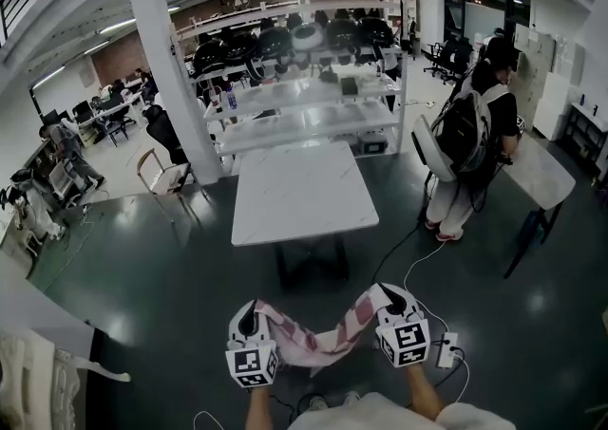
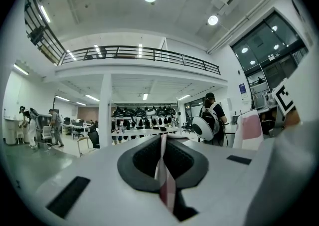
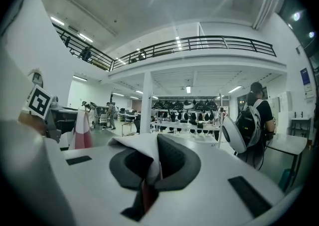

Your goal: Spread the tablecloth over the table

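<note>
A pink-and-white checked tablecloth (image 1: 318, 335) hangs bunched between my two grippers, low in the head view. My left gripper (image 1: 249, 322) is shut on one edge of it; in the left gripper view a thin fold of the cloth (image 2: 163, 170) is pinched between the closed jaws. The right gripper (image 1: 388, 300) is shut on the other end, and white cloth (image 3: 147, 162) bulges out of its jaws. Both grippers point level toward the white table (image 1: 304, 193), which stands bare some way ahead of me.
A person with a backpack (image 1: 470, 139) stands at the right beside another white table (image 1: 541, 172). Shelving racks (image 1: 304, 101) stand behind the table, a white pillar (image 1: 176, 77) and a chair (image 1: 161, 177) at its left. A cable and power strip (image 1: 446, 347) lie on the dark floor.
</note>
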`<state>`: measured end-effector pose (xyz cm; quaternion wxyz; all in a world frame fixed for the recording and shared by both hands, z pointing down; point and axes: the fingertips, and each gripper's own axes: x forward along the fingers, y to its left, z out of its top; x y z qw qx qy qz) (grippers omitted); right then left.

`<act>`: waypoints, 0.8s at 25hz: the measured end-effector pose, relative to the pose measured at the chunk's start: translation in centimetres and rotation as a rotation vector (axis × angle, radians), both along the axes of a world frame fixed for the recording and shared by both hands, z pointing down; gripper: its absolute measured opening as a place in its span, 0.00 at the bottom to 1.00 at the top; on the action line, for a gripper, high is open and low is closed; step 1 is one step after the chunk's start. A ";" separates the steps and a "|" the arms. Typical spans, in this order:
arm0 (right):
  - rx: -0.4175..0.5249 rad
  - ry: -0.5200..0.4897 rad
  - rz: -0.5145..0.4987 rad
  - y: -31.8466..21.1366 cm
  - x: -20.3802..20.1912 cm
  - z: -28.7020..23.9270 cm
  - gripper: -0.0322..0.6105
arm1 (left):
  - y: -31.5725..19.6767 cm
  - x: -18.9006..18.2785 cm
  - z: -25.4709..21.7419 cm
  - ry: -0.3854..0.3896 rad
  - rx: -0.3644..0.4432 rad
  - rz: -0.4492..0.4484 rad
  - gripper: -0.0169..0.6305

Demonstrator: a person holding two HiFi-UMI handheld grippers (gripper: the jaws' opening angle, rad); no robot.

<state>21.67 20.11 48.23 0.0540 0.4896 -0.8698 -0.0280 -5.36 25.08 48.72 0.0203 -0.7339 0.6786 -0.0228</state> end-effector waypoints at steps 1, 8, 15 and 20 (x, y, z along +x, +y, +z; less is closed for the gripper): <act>0.003 -0.002 -0.007 0.1 0.2 0.0 0.07 | 0.1 0.3 0.1 0.000 -0.001 -0.002 0.07; 0.018 -0.012 -0.025 -0.6 0.9 -0.2 0.07 | -0.3 1.8 1.2 0.002 -0.020 -0.004 0.07; 0.043 -0.015 0.001 -2.9 2.2 -1.4 0.07 | -2.8 2.5 0.4 0.007 0.003 0.004 0.07; 0.056 -0.022 0.027 -5.8 2.7 -2.2 0.07 | -5.8 2.1 -0.7 0.009 0.034 0.015 0.07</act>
